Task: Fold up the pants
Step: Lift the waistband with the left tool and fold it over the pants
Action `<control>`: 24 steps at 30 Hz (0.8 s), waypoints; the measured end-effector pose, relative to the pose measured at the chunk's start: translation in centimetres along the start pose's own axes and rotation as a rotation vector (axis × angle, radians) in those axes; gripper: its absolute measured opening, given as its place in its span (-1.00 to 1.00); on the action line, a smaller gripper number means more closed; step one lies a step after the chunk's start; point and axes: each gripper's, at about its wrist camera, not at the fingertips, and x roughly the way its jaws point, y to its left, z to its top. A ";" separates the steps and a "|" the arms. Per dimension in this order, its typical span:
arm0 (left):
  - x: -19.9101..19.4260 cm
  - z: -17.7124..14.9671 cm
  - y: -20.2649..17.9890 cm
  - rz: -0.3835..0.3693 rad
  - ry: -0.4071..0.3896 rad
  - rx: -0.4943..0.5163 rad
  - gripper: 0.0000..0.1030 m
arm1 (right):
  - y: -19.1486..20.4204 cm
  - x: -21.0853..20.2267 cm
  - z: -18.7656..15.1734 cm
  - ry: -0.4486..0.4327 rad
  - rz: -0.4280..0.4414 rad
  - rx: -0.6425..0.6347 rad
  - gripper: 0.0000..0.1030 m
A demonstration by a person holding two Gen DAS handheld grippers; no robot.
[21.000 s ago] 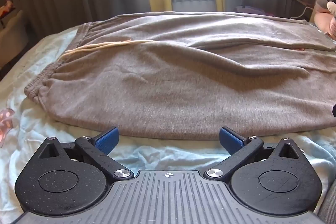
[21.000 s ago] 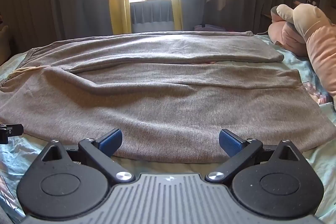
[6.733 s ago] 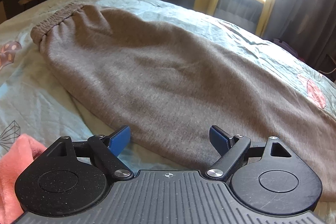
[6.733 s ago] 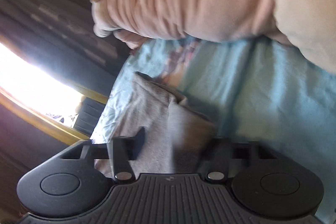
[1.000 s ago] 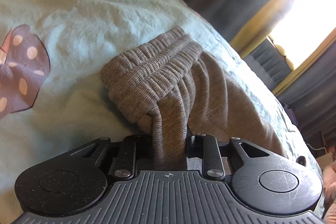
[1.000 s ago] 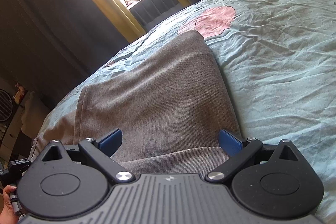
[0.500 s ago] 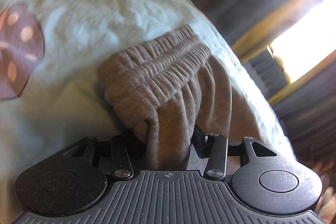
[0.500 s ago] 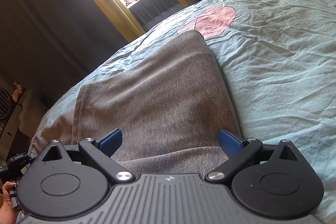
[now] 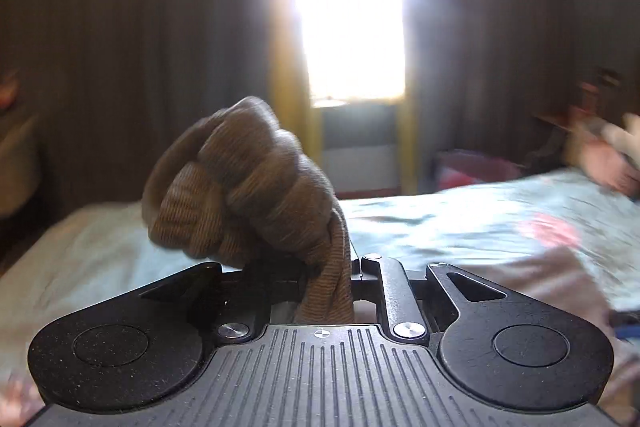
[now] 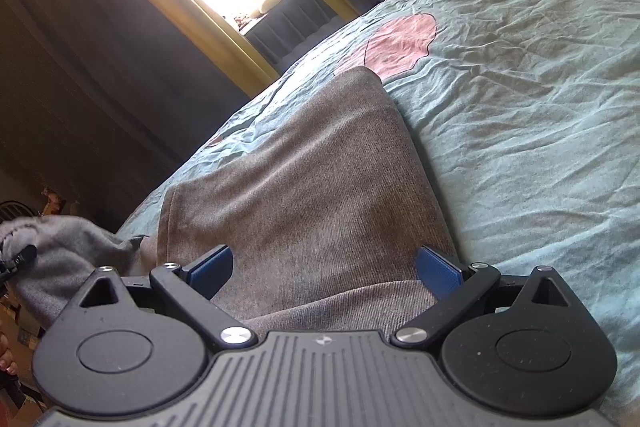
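Lifted off the bed [image 9: 460, 219], the pants [image 9: 248, 183] waistband bunches in the closing left hand-held gripper [image 9: 326, 283]; right hand-held gripper [image 10: 324, 267] gapes wide over the folded legs.

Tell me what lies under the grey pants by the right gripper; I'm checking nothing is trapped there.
Only the teal bedsheet shows around the pants. Whatever lies beneath them is covered by the cloth.

Pants [image 10: 304, 187]: matt ribbed knit cloth. Sheet [image 10: 532, 115]: creased matt cotton-like cloth. Gripper [image 10: 324, 267] body: matt speckled black plastic, polished metal rivets
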 end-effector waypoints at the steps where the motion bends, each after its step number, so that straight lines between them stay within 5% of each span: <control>1: -0.3 0.4 -2.7 -0.058 -0.012 0.055 -0.65 | -0.2 -0.1 0.0 -0.004 0.006 0.013 0.92; 4: 0.0 0.0 -10.5 -0.232 0.031 0.199 -0.56 | -0.8 -0.7 0.1 -0.021 0.023 0.054 0.92; 5: 0.3 -0.7 -12.7 -0.271 0.067 0.230 -0.35 | -1.0 -0.9 0.1 -0.028 0.027 0.069 0.92; 7: 1.0 -2.6 -15.9 -0.320 0.140 0.260 -0.12 | -1.2 -1.4 0.1 -0.041 0.029 0.090 0.92; 9: 1.2 -4.9 -17.1 -0.347 0.229 0.257 -0.09 | -1.4 -2.1 0.2 -0.051 -0.007 0.102 0.91; 10: 0.8 -5.9 -16.8 -0.343 0.236 0.235 -0.06 | -1.5 -2.3 0.2 -0.051 -0.067 0.106 0.92; 14: -0.8 -7.8 -11.2 -0.165 0.230 0.093 0.34 | -1.8 -4.7 0.5 -0.135 0.046 0.143 0.92; 17: -1.7 -8.1 -5.4 0.010 0.245 -0.048 0.43 | -0.7 -3.8 0.9 -0.052 0.161 0.154 0.92; 19: -2.0 -8.5 -1.5 0.046 0.284 -0.192 0.44 | 0.0 -2.4 0.4 0.016 0.202 0.177 0.91; 22: -2.2 -9.8 2.5 0.045 0.335 -0.384 0.44 | 0.9 0.1 -0.6 0.131 0.097 0.157 0.84; 24: -1.9 -10.7 2.7 0.033 0.345 -0.436 0.45 | 0.8 1.0 -1.2 0.152 0.101 0.184 0.74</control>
